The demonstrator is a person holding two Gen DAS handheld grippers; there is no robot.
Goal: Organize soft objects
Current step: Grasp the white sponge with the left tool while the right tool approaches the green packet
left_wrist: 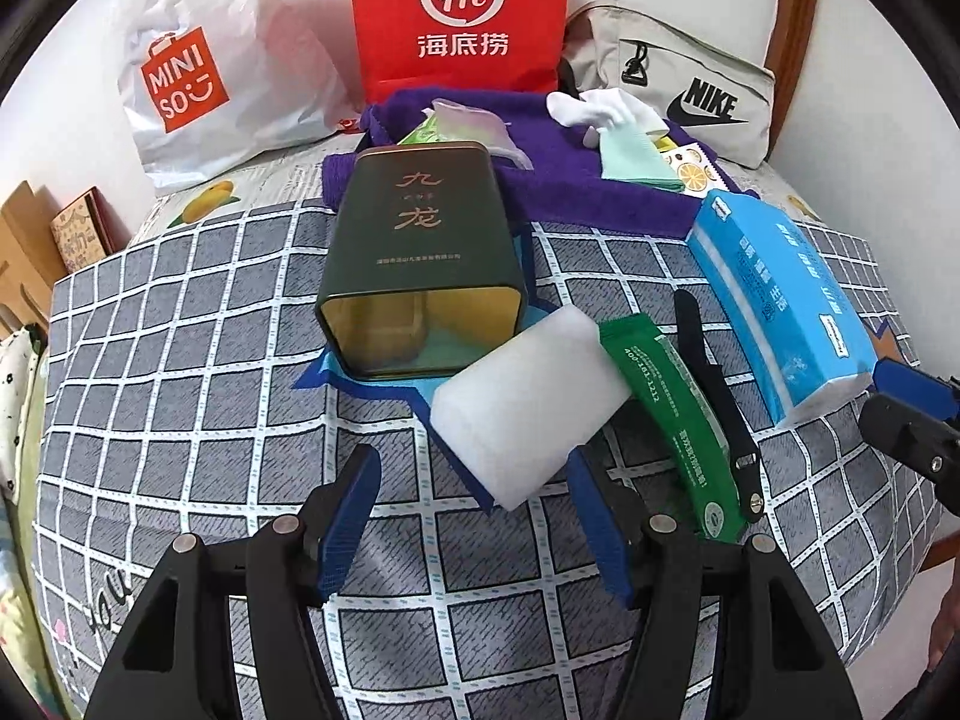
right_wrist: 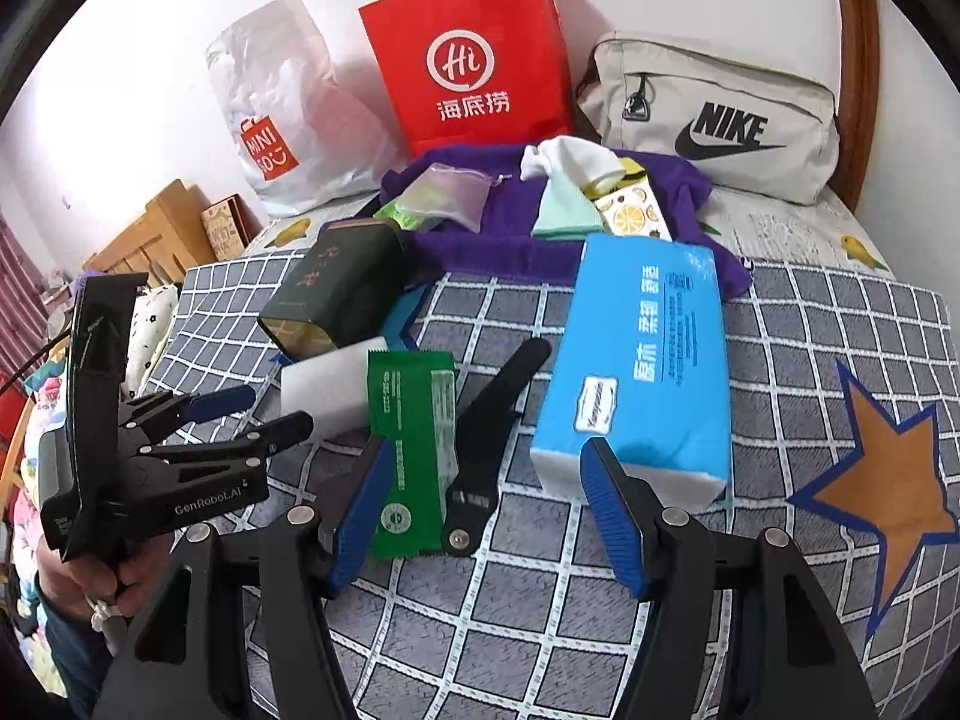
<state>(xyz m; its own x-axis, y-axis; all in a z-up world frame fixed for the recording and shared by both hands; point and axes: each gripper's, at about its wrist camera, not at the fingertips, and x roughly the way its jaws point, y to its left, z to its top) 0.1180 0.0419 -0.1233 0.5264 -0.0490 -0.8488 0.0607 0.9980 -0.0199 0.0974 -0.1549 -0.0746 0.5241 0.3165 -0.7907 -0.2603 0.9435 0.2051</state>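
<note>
Left gripper [left_wrist: 474, 531] hangs over the checked bedspread [left_wrist: 180, 396], jaws wide, nothing between the pads; white foam block [left_wrist: 522, 405] lies just beyond the fingertips, apart from them. Right gripper [right_wrist: 489, 516] likewise wide and empty, its left finger over the lower end of the green wet-wipe packet [right_wrist: 414, 450], its right finger in front of the near end of the blue tissue pack [right_wrist: 645, 360]; contact cannot be told. Black strap [right_wrist: 486, 420] lies between packet and tissue pack. A hand [right_wrist: 90, 576] holds the left gripper's handle at the left of the right view. Foam block leans against the open mouth of a dark green tea tin [left_wrist: 414, 264] lying on its side. Behind, toward the head edge of the bed: purple towel [left_wrist: 540, 186] carrying a clear zip bag [left_wrist: 474, 126], white sock [left_wrist: 600, 108], mint-green cloth [left_wrist: 636, 156] and a lemon-print sachet [left_wrist: 696, 171]. Against the wall stand a white Miniso bag [left_wrist: 198, 72], red Haidilao paper bag [left_wrist: 462, 12] and beige Nike pouch [left_wrist: 678, 84]. Orange star print [right_wrist: 882, 480] near the right edge of the bedspread.
</note>
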